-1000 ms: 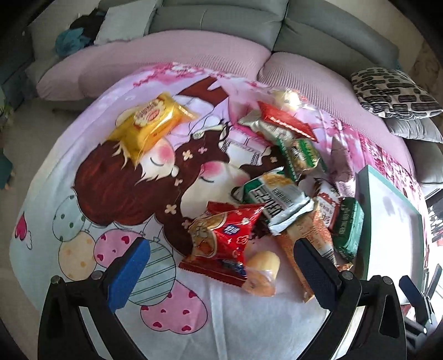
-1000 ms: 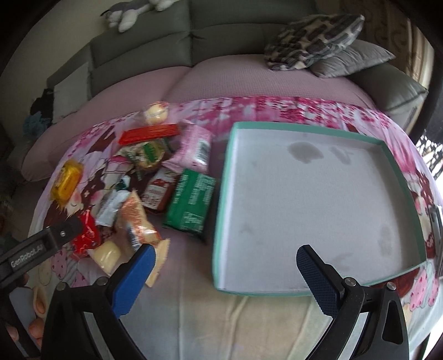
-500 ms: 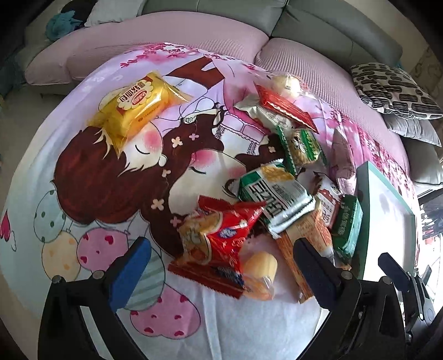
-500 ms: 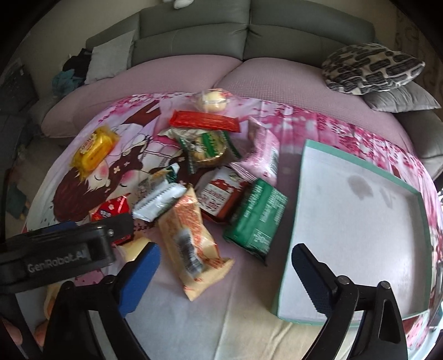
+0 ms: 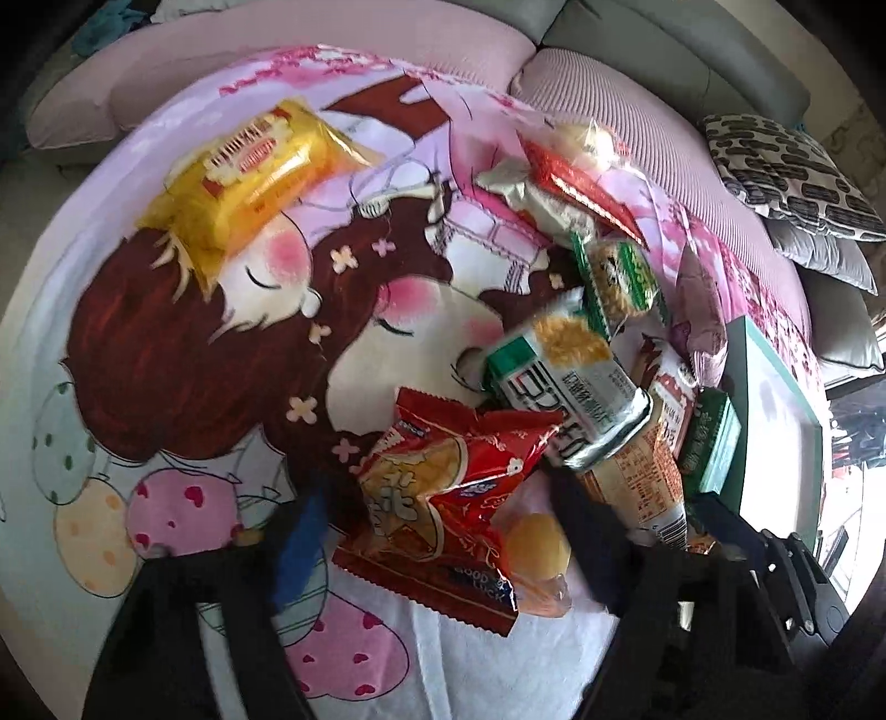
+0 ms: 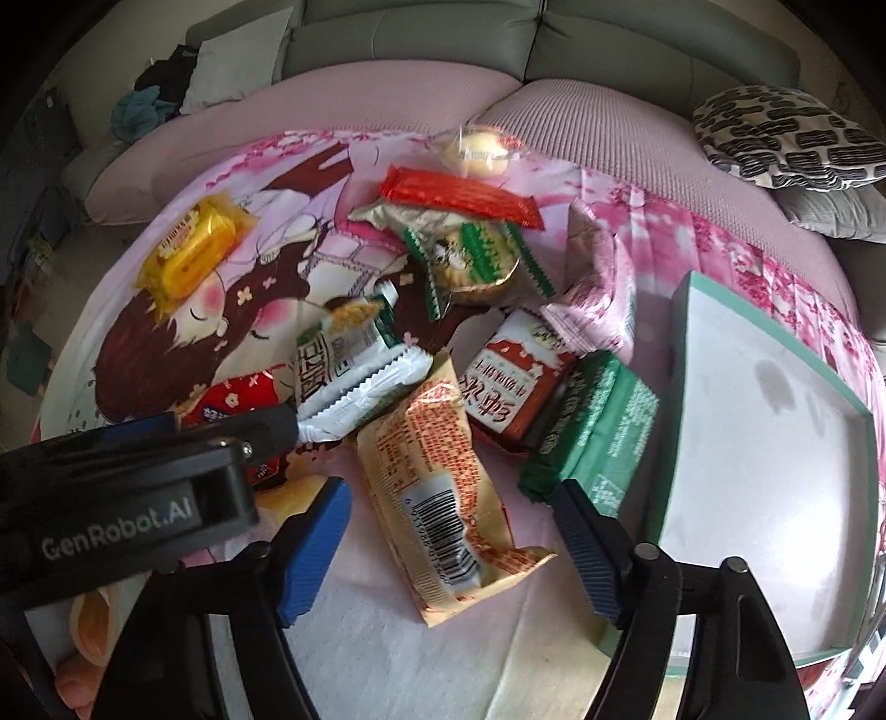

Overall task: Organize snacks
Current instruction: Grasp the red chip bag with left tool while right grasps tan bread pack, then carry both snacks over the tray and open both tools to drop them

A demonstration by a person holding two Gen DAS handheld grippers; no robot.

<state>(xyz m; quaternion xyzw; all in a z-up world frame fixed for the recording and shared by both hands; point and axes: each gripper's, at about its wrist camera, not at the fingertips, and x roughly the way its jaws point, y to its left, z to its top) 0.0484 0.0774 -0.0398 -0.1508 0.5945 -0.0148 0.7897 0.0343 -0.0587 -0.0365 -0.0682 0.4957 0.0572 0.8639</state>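
Snack packets lie heaped on a pink cartoon-print cloth (image 5: 166,343). My left gripper (image 5: 448,548) points down over a red packet (image 5: 443,498) and a wrapped yellow bun (image 5: 537,548). Its jaws are closing with both between them, and the blurred pads do not visibly press. My right gripper (image 6: 451,548) straddles an orange packet with a barcode (image 6: 437,476). Its jaws are also closing, with small gaps left at the blue pads (image 6: 315,548). A teal-rimmed tray (image 6: 678,387) with nothing in it lies to the right of the pile.
More snacks surround them: a yellow packet (image 6: 194,249), a green-and-white packet (image 5: 570,387), a green pack (image 6: 598,432), a red-brown pack (image 6: 515,382), a pink packet (image 6: 598,282) and a red bar (image 6: 459,196). A grey sofa (image 6: 415,39) with patterned cushions (image 6: 775,133) stands behind.
Both grippers came lower and their jaws narrowed. The right one swung left from the tray to the orange packet. The left one closed in on the red packet.
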